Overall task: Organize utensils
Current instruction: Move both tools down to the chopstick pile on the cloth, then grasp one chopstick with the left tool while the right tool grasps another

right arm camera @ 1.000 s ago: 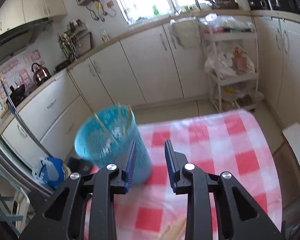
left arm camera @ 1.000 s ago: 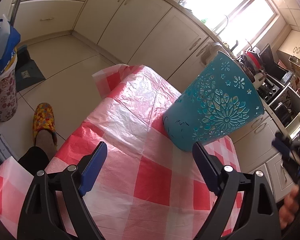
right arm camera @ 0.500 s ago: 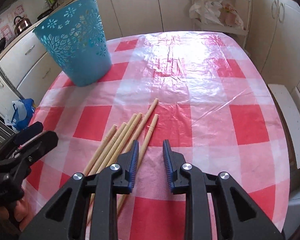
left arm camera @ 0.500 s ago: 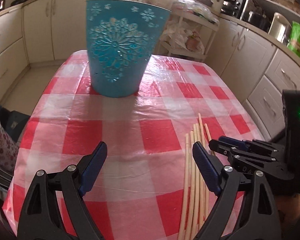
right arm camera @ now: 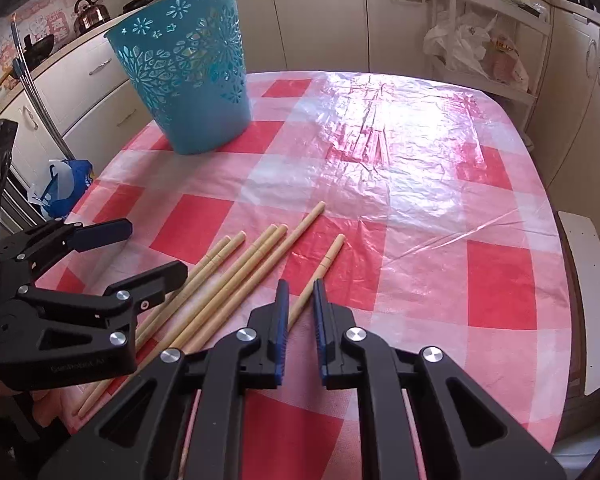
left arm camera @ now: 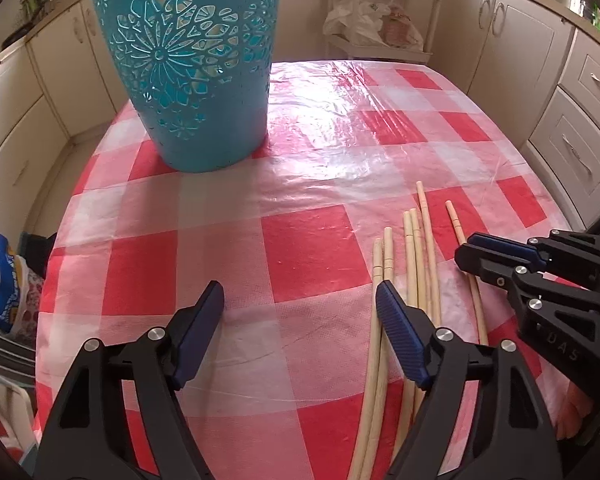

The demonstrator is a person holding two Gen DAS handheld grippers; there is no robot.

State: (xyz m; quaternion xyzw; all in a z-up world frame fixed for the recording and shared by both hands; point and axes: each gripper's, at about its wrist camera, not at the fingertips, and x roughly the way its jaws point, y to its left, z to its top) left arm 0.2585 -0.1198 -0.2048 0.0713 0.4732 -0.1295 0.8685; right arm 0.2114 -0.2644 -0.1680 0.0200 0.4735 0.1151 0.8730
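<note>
Your teal basket stands upright toward the far left of the worktop, which wears a red-and-white checked plastic cover; the basket's wall is pierced with flower and star cut-outs, and pale shapes show through the holes, though you cannot tell from either view what lies inside. The chopsticks lie loose on the cover, well apart from the basket: pale wooden sticks, round, each with a thin ring scored near its far end. Five of them run side by side in a slanted bundle, some touching along their length, and one chopstick lies a little apart on the bundle's right. Your right gripper sits low over that single stick with its fingers on either side of it; they have just been closing and now stand nearly together, a narrow gap left, and the stick passes through that gap, so you cannot tell for certain whether the pads press on it yet. Your left gripper hangs over the near part of the worktop beside the bundle, its fingers spread wide after narrowing slightly, with only bare cover between them; its right finger stands over the near lengths of the leftmost sticks.
</note>
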